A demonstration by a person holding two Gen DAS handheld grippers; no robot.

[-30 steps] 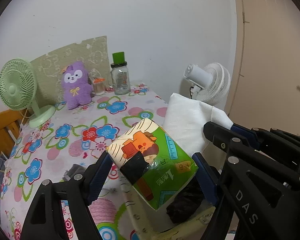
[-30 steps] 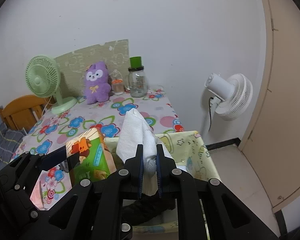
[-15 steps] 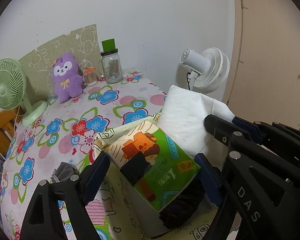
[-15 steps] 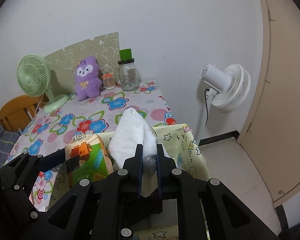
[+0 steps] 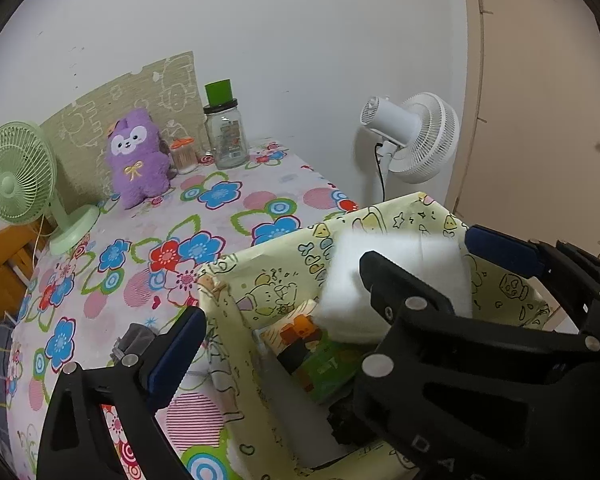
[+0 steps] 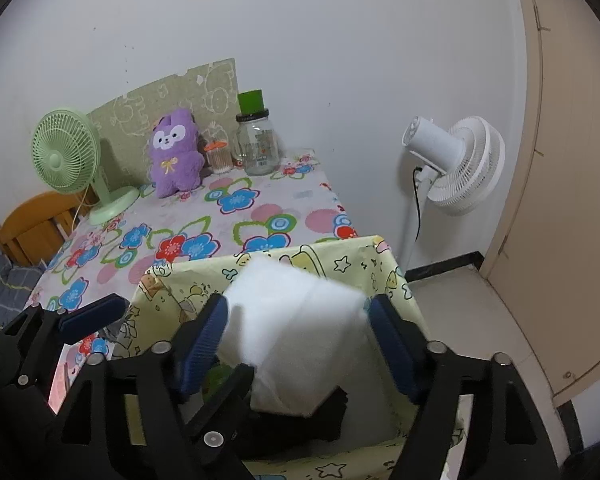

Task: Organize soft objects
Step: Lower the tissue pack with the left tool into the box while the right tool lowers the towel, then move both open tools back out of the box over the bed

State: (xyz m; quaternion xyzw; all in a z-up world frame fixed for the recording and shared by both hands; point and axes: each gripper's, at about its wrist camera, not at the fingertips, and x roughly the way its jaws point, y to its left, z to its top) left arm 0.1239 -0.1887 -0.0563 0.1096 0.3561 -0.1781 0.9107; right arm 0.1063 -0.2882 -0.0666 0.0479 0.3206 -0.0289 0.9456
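Both tongs above a yellow cartoon-print fabric bin point(image 6: 352, 258) standing at the near edge of the desk point(image 5: 236, 204), which is covered by a flowered cloth. The left tongs point(image 5: 300, 312) are spread wide and opening, with nothing pressed between the pads; the green-and-orange tissue pack point(image 5: 316, 352) lies tilted inside the bin below them, against its left wall. The right tongs point(image 6: 296, 320) are likewise opening, their blue pads point(image 6: 204, 340) clear of the blurred white folded cloth point(image 6: 300, 328) that sits between them over the bin's interior. In the left wrist view the cloth overlaps the upper corner of the tissue pack, and the right tongs' black frame crosses in front of both. A dark object lies at the bin's bottom, too hidden to identify. At the desk's far edge: green desk fan point(image 5: 18, 176), purple plush toy point(image 5: 138, 156), small orange-capped jar point(image 5: 184, 156), glass jar with green cap point(image 5: 224, 132). A white floor fan point(image 6: 456, 164) stands beside the desk, and a wooden chair point(image 6: 32, 224) to its left.
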